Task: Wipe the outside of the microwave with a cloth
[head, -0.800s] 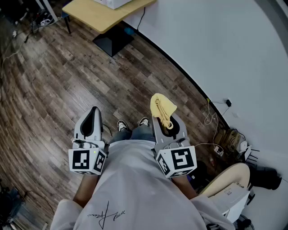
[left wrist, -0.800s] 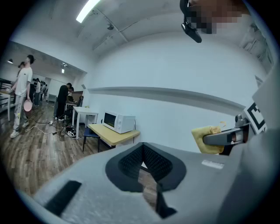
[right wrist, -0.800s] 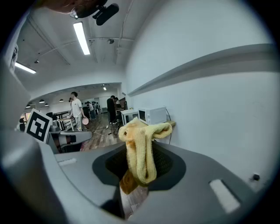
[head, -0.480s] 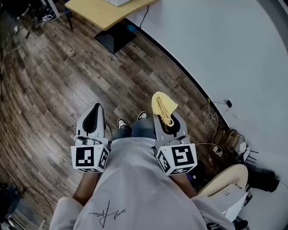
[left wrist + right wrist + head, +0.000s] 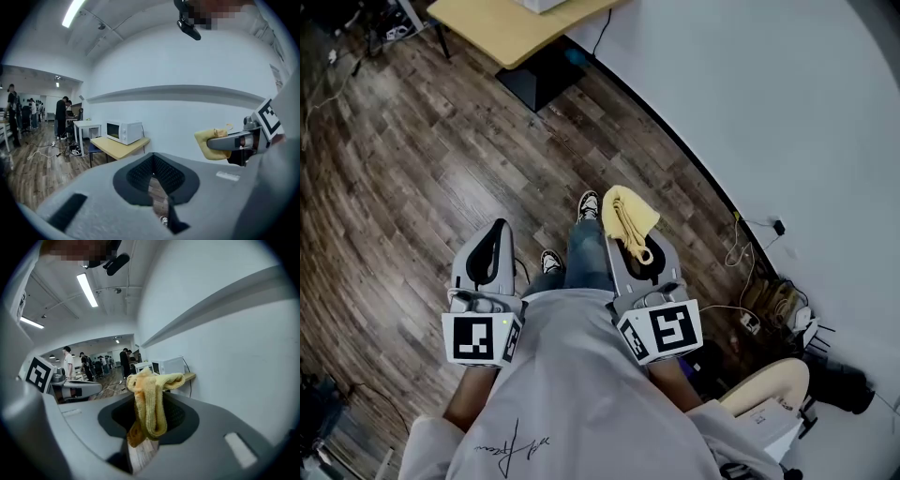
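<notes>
A white microwave [image 5: 124,132] stands on a light wooden table [image 5: 119,146] by the white wall, some way ahead of me; the right gripper view shows the microwave [image 5: 171,365] too. A folded yellow cloth [image 5: 628,214] sticks out of my right gripper [image 5: 625,242], which is shut on it at waist height. In the right gripper view the cloth [image 5: 150,404] hangs between the jaws. My left gripper [image 5: 496,230] is held level beside it, jaws together with nothing in them [image 5: 154,185]. The table [image 5: 511,28] lies at the head view's top edge.
I stand on a wood-plank floor [image 5: 412,169] along a white wall [image 5: 769,103]. Cables and a plug [image 5: 750,234] lie by the wall at my right, and a chair [image 5: 769,389] is behind me. Several people [image 5: 61,119] and a white desk [image 5: 86,127] are farther down the room.
One foot has stepped forward and the table has come slightly nearer in the head view. Both grippers keep their pose; the cloth stays gripped.
</notes>
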The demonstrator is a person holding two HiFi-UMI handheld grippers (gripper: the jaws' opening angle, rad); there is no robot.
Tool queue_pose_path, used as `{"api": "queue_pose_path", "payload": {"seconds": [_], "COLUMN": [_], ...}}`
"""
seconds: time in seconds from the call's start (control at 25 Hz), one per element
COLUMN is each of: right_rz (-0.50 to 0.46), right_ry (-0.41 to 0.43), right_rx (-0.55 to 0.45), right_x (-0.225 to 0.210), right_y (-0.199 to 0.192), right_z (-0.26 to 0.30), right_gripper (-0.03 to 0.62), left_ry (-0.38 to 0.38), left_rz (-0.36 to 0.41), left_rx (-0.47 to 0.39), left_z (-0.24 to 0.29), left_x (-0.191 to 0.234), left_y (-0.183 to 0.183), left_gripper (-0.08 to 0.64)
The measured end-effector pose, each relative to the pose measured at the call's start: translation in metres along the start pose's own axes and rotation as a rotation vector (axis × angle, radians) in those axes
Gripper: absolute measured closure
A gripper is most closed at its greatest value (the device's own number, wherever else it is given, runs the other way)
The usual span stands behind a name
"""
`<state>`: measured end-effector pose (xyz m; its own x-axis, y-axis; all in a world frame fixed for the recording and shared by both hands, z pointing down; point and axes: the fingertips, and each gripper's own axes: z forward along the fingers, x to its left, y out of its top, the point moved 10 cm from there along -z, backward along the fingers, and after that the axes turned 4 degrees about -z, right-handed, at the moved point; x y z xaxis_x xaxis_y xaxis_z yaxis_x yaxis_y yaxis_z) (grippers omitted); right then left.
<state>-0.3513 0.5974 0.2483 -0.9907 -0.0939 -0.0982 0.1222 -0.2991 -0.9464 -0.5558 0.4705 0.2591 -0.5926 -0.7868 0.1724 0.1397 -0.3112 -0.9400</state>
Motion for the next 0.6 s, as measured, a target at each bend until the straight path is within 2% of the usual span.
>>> {"api": "queue_pose_path", "payload": {"seconds": [0.2, 0.48, 0.6], "right_rz": [0.044, 0.107, 0.097], "right_ry": [0.027, 0.012, 0.018], "right_rx": [-0.010, 0.043, 0.063], "right_x": [-0.054, -0.131, -0.160], "right_y": [0.020, 0.043, 0.051], "right_z": [0.046, 0.110, 0.136], "right_gripper": [0.469, 0.480, 0.482], "left_ry": [-0.011, -0.038, -0.030], "left_rz": [0.086, 0.112, 0.105], "left_rx": [-0.001, 0.013, 0.014], "left_z": [0.064, 0.150, 0.185], "left_x": [-0.012, -0.020, -0.025], "left_y": [0.034, 0.069, 0.080], "left_gripper": [0.571, 0.569, 0.568]}}
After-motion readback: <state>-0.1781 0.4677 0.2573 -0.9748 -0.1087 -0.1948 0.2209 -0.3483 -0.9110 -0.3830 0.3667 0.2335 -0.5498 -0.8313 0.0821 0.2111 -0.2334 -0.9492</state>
